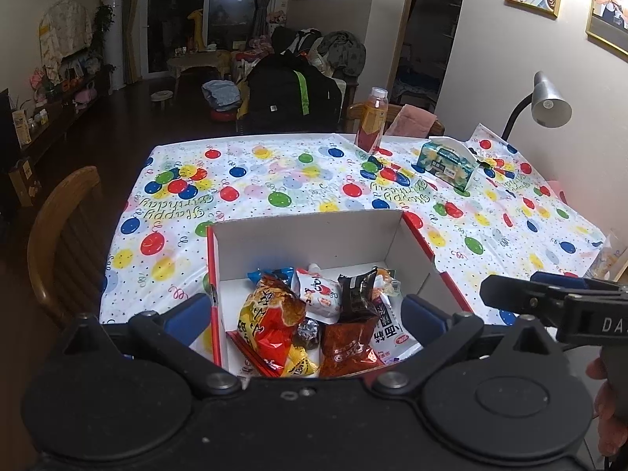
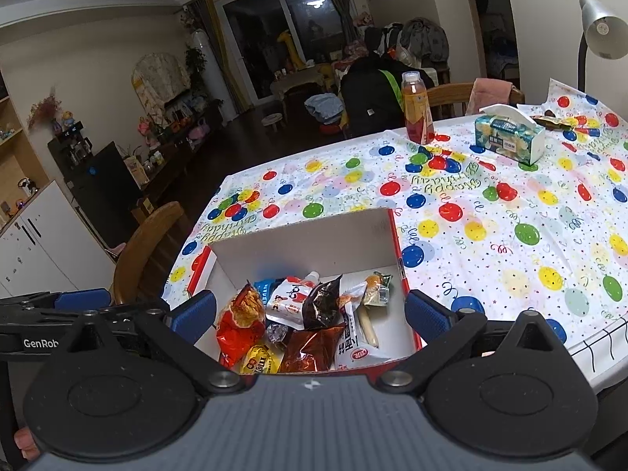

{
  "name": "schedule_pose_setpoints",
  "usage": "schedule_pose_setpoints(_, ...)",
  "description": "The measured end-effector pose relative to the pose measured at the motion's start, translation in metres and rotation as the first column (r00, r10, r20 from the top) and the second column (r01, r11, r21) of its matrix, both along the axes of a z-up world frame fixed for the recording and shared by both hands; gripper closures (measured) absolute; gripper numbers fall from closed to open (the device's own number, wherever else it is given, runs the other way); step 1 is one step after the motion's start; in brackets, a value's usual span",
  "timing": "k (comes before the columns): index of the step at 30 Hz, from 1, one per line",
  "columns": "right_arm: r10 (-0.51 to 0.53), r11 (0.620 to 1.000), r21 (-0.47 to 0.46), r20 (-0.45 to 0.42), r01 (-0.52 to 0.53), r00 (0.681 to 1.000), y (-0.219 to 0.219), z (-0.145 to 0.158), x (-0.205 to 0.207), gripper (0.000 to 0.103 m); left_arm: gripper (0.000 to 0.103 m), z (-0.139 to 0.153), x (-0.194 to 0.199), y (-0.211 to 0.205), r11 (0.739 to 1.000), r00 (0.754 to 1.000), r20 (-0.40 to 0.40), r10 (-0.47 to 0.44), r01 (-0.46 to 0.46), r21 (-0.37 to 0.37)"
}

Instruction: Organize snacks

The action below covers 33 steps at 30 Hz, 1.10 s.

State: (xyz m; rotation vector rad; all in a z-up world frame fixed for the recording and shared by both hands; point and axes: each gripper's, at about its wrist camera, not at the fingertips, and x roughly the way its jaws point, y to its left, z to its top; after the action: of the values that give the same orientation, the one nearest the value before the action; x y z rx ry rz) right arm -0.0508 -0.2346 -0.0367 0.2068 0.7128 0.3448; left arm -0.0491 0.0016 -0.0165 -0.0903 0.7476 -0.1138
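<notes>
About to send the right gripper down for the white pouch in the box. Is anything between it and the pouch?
Nothing visible from above: the right gripper is open over the box, and the white pouch lies exposed on the pile. A dark brown packet leans against the pouch's right edge and may get pinched.

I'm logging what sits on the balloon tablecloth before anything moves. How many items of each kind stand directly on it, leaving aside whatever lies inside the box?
Cardboard box holding snack packets: 1
Drink bottle: 1
Tissue box: 1
Small dark packet behind the tissue box: 1
Total: 4
Both grippers hover open, holding nothing.
</notes>
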Motion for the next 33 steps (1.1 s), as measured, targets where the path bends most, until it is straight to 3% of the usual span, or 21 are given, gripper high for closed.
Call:
schedule_pose_setpoints(11, 0.0, 1.0, -0.021, 0.036, 0.001, 0.999, 0.005, 0.004, -0.007, 0.0, 0.0, 0.0, -0.003, 0.002, 1.0, 1.0, -0.002, 0.008, -0.008, -0.011)
schedule_pose_setpoints(20, -0.016, 0.999, -0.039, 0.052, 0.018, 0.999, 0.006, 0.008, -0.009, 0.0, 0.0, 0.007, -0.012, -0.001, 1.0, 0.999, 0.041, 0.008, -0.007, -0.013)
schedule_pose_setpoints(33, -0.002, 0.999, -0.043, 0.038, 0.004, 0.999, 0.008, 0.008, -0.011, 0.0, 0.0, 0.008, -0.018, -0.002, 1.0, 0.999, 0.036, 0.01, -0.01, -0.018)
